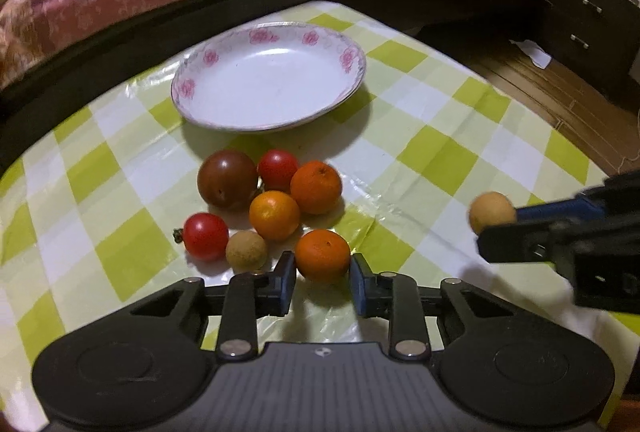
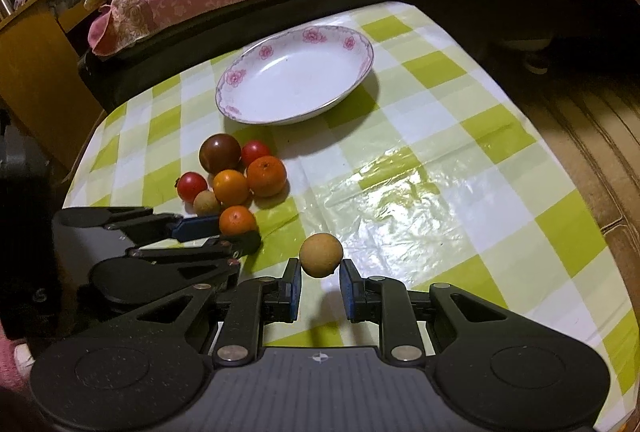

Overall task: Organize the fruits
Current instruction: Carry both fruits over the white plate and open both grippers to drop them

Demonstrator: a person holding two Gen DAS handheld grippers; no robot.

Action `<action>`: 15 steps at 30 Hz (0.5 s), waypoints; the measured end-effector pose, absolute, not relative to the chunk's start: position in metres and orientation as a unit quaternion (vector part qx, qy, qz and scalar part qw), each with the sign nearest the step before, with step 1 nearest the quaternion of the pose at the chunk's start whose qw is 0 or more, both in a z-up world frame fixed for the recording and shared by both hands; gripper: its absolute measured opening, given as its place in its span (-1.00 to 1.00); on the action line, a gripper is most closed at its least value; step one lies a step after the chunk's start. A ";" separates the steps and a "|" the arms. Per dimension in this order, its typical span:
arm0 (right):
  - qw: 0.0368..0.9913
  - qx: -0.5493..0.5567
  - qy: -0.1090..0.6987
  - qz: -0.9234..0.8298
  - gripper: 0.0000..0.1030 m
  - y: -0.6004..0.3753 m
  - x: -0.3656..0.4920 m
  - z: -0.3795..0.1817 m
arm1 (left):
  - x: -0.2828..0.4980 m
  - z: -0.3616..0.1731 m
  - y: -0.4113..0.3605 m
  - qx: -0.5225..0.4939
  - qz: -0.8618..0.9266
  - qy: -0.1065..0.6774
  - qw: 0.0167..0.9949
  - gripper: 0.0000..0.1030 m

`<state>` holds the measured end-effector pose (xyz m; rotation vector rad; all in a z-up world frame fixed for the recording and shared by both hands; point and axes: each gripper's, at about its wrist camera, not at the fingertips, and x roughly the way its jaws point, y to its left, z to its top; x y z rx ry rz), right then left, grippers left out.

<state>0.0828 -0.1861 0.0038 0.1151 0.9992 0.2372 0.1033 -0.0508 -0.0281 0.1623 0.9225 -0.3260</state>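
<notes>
On the green-checked surface (image 1: pixel 440 152), the cluster of fruits lies just in front of the empty flowered plate (image 1: pixel 268 76): a dark plum (image 1: pixel 226 178), cherry tomatoes, oranges and a longan. The left tool (image 1: pixel 322 274) has closed on the nearest small orange (image 1: pixel 322 260). To the right, the right tool (image 2: pixel 320 282) holds a tan longan (image 2: pixel 321 255) pinched above the surface.

No words, brands or numbers can be read in either view. The only sign is a small round crosshair mark on each gripper body, centred behind the fingers: left gripper body (image 1: pixel 320 352), right gripper body (image 2: pixel 320 357).
</notes>
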 end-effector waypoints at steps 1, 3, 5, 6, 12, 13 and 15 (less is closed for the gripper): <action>0.870 0.057 0.476 0.113 -0.65 -0.187 0.083 0.005 | 0.102 -0.024 -0.052 0.081 -0.157 0.440 0.881 -0.30; 0.872 0.059 0.473 0.116 -0.65 -0.188 0.085 0.008 | 0.102 -0.014 -0.053 0.087 -0.159 0.432 0.884 -0.30; 0.873 0.062 0.469 0.120 -0.65 -0.187 0.089 0.012 | 0.106 -0.004 -0.052 0.091 -0.165 0.421 0.887 -0.30; 0.874 0.064 0.466 0.124 -0.65 -0.185 0.091 0.015 | 0.111 0.001 -0.051 0.090 -0.167 0.417 0.889 -0.30; 0.887 0.043 0.440 0.132 -0.65 -0.173 0.129 0.027 | 0.150 0.010 -0.034 0.060 -0.160 0.406 0.898 -0.30; 0.888 0.043 0.437 0.134 -0.65 -0.170 0.139 0.028 | 0.158 0.009 -0.031 0.052 -0.156 0.406 0.899 -0.30; 0.889 0.040 0.434 0.139 -0.65 -0.166 0.155 0.027 | 0.172 0.008 -0.028 0.047 -0.150 0.404 0.901 -0.30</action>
